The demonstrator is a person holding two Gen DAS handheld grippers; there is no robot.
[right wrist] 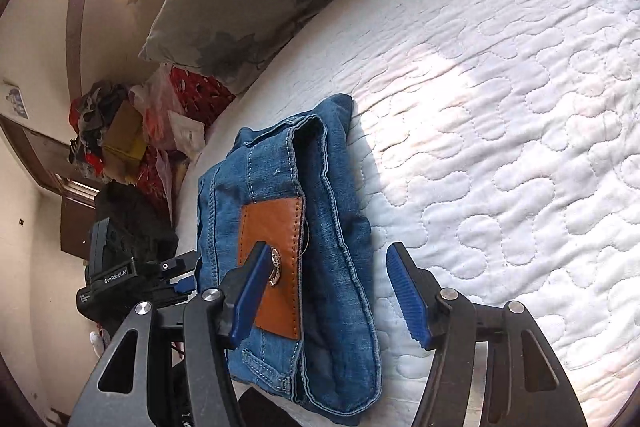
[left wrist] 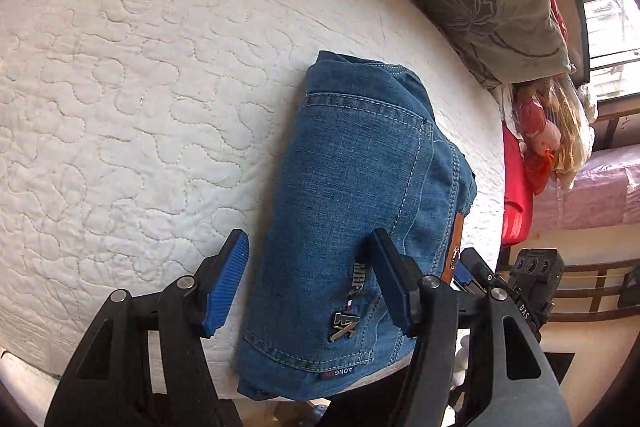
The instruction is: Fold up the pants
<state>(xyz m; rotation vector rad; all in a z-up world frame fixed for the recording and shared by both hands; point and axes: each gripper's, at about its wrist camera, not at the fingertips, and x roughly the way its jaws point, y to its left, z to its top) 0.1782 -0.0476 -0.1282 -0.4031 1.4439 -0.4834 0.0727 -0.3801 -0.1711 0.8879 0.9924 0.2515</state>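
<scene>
On the bed: jeans are lying folded on the white quilt.
Left claw: gaping wide, holding nothing.
Right claw: gaping wide, holding nothing.

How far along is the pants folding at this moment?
Looks done: the jeans lie as a compact folded bundle on the white quilted mattress. In hand: nothing; the left gripper and right gripper are both open above it. Left: apparently nothing beyond withdrawing.
</scene>
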